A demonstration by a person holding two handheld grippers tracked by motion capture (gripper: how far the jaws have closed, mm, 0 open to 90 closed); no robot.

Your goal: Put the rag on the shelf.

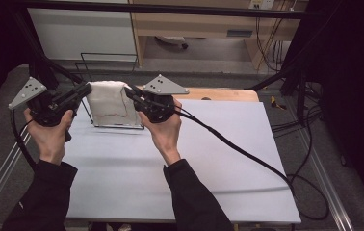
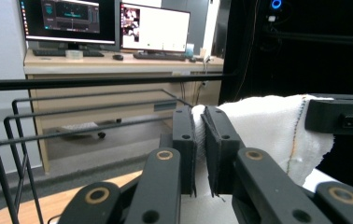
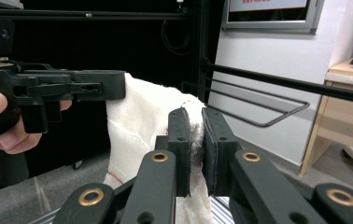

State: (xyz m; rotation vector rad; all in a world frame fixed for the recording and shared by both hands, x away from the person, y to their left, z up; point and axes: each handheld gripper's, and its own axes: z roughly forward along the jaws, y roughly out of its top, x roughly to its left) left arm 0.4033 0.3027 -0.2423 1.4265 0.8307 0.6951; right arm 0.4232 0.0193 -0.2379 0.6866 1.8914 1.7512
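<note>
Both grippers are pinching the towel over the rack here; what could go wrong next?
1. Each gripper, left and right, seems to hold only a thin edge of the towel, so a pull may slip it free on one side.
2. The towel hangs over the wire rack, which looks light; tugging sideways might drag or tip it.
3. The right gripper's cable crosses the table and could snag.

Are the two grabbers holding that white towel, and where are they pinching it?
Yes. Both hold the white towel by its top edge: the left gripper pinches one upper corner between its fingers, and the right gripper pinches the other.
</note>
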